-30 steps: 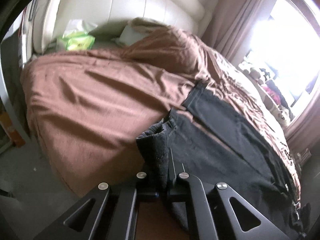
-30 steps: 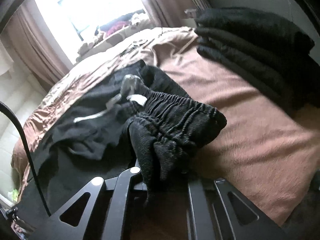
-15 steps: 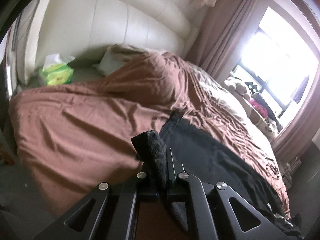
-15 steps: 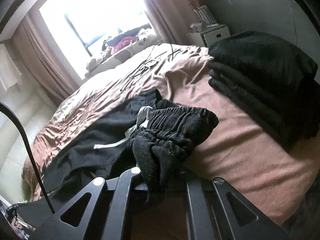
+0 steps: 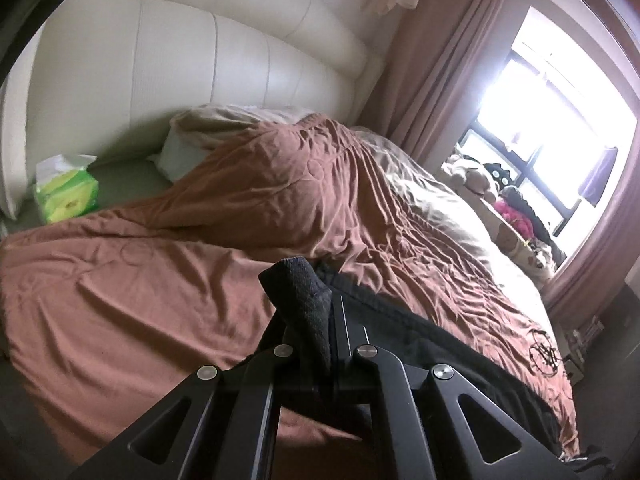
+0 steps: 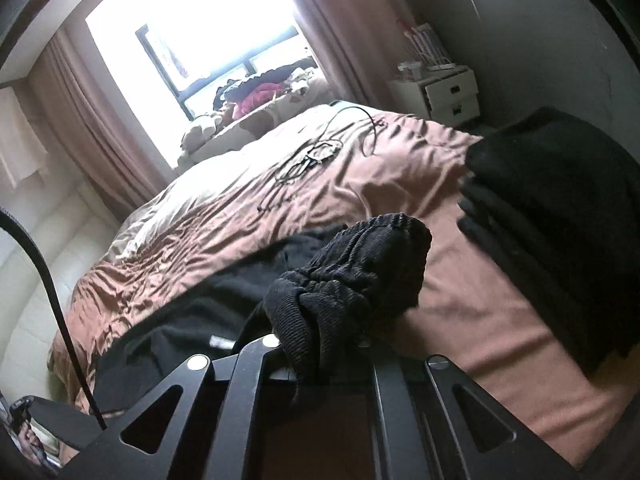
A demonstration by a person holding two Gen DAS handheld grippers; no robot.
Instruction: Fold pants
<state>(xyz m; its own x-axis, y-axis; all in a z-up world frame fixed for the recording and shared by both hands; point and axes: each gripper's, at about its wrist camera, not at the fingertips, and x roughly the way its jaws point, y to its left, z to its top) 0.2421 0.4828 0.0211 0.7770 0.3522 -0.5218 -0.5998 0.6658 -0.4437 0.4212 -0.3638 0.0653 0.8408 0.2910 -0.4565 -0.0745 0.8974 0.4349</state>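
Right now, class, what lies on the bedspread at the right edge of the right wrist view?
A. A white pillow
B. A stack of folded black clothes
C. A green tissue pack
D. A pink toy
B: a stack of folded black clothes sits on the brown bedspread, to the right of the pants clamped in the right gripper.

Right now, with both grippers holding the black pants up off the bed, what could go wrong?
The left gripper pinches only a narrow cuff of the black pants; it may slip out. The right gripper clamps a bunched waistband wad, so the fold could come out crooked. The trailing fabric could snag the cable on the brown duvet or brush the folded black stack.
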